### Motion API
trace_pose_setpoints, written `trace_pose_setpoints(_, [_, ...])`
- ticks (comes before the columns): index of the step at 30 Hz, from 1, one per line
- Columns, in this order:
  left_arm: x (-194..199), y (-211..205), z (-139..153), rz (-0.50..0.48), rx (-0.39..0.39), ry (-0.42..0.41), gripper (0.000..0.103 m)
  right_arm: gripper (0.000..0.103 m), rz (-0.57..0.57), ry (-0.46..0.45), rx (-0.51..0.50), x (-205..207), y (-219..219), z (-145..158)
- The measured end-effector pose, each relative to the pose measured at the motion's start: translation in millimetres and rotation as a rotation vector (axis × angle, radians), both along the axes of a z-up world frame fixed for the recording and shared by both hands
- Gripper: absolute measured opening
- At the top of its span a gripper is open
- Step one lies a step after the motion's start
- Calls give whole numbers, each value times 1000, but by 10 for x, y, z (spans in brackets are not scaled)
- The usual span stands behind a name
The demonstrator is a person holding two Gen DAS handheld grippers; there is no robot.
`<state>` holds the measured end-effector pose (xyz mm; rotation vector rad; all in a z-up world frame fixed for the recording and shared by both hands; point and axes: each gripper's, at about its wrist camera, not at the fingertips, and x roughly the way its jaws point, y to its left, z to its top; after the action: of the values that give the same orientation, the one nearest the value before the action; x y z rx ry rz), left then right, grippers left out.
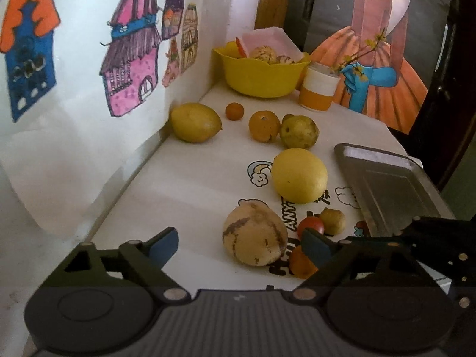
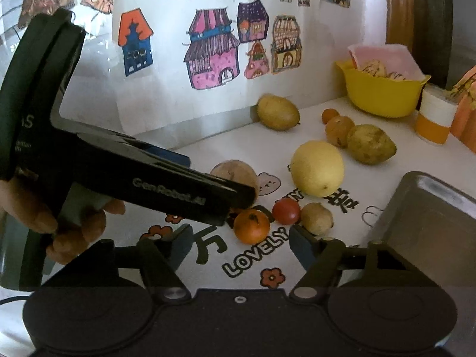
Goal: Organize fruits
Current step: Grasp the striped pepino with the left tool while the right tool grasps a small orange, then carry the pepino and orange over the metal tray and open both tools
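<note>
I see both my left gripper (image 1: 241, 245) and right gripper (image 2: 238, 245) gaping empty; the streaked tan melon (image 1: 255, 234), perhaps smooth-skinned, sits between the left fingers.

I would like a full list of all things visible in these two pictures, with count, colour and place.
lemons: 2, yellow, one mid-table, one by the wall
striped melon: 1, tan, near the left gripper
oranges: 3, orange, one near, two far
small tomato: 1, red, beside the near orange
guavas: 2, yellow-green, one far, one small near the tomato
metal tray: 1, grey, right edge
yellow bowl: 1, far end, fruit inside
cup: 1, orange-white, beside the bowl
left gripper: open
right gripper: open
</note>
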<state>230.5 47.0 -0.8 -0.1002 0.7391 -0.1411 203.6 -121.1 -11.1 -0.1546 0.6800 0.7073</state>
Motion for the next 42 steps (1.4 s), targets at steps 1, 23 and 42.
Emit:
trace_pose_setpoints(1, [14,1,-10,-2,-8,4,87,67,3,4,3,1,16,-11])
trace_pose_setpoints(23, [-28,-12,15,10,-58,14,52,31,-48,-21,22,-69,-44,-3])
trace_pose_setpoints(42, [354,-1105,753,-104,-155,-107,53,31,-280,-197,-34,39,-1739,611])
